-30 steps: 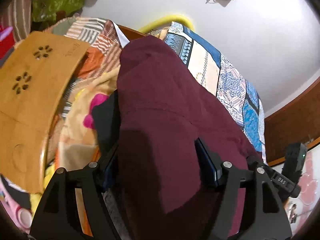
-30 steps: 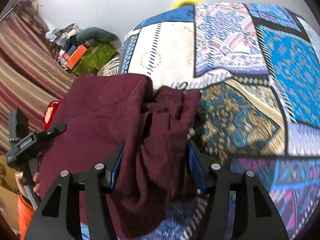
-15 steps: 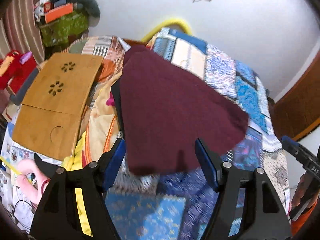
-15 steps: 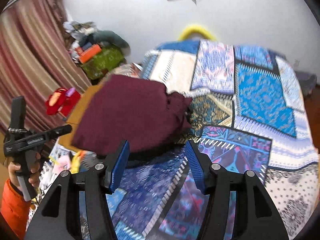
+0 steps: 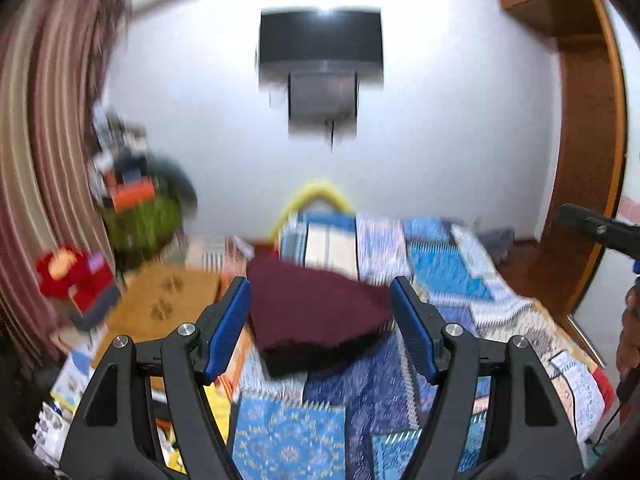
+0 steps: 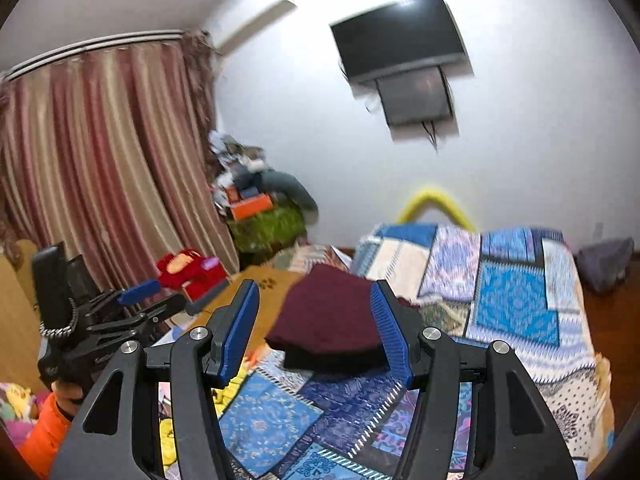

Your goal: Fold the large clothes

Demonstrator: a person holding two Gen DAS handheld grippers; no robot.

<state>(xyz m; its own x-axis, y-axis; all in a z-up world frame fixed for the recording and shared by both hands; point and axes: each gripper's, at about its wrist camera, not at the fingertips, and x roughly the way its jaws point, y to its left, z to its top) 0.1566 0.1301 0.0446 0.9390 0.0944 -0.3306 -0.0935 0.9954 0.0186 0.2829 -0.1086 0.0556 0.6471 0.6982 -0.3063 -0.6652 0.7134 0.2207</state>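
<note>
Both tongs, left tongs point(image 5: 320, 328) and right tongs point(image 6: 314, 328), spread and empty, clear of the folded maroon garment point(image 5: 316, 312) lying at twelve o'clock on the patchwork bed point(image 5: 452, 280), presumably because folding looks done.

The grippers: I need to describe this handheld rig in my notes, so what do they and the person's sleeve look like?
Both the left gripper and the right gripper have black angular frames with triangular cutouts and silver round bolts. Their fingers carry ribbed blue pads. In the right wrist view, the other gripper's black handle has a braided cord around it, and the person wears an orange sleeve.
</note>
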